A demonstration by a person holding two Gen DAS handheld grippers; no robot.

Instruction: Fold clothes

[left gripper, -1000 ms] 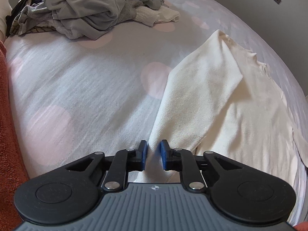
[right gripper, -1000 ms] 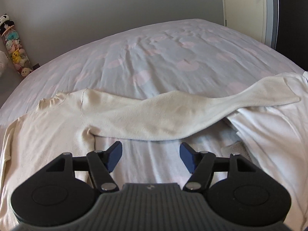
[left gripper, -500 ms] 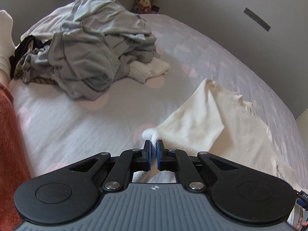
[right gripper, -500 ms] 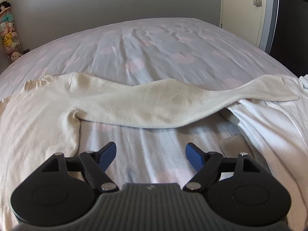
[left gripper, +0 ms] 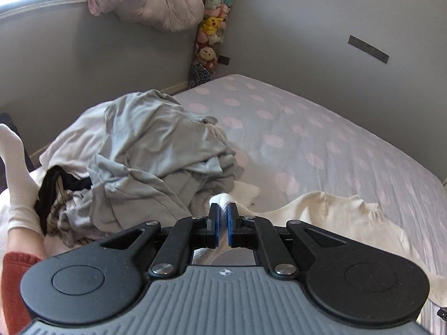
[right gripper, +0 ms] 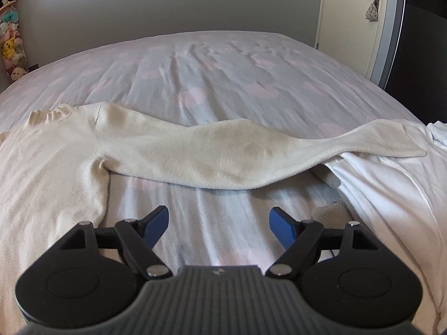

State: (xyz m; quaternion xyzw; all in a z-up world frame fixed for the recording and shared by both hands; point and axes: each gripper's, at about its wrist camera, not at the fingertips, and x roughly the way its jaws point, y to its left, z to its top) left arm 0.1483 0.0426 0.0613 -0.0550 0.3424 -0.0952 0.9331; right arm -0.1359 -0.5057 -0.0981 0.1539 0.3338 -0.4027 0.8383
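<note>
A cream long-sleeved sweater (right gripper: 50, 162) lies face down on the bed, collar toward the far wall. Its right sleeve (right gripper: 223, 156) stretches out sideways across the sheet onto a white garment (right gripper: 391, 184). My left gripper (left gripper: 222, 209) is shut on a bunch of the sweater's left sleeve (left gripper: 223, 198) and holds it lifted off the bed; the rest of the sweater (left gripper: 343, 220) trails down to the right. My right gripper (right gripper: 219, 223) is open and empty, just above the sheet, in front of the outstretched sleeve.
A heap of grey and dark unfolded clothes (left gripper: 145, 162) lies on the bed to the left of the left gripper. The pink-dotted sheet (right gripper: 237, 78) stretches beyond. A person's leg in a white sock (left gripper: 16, 184) is at far left. A door (right gripper: 352, 19) stands at the far right.
My left gripper closed on the sweater's left sleeve and lifted it up off the bed, tilting upward. My right gripper stayed open and moved slightly nearer the outstretched sleeve.
</note>
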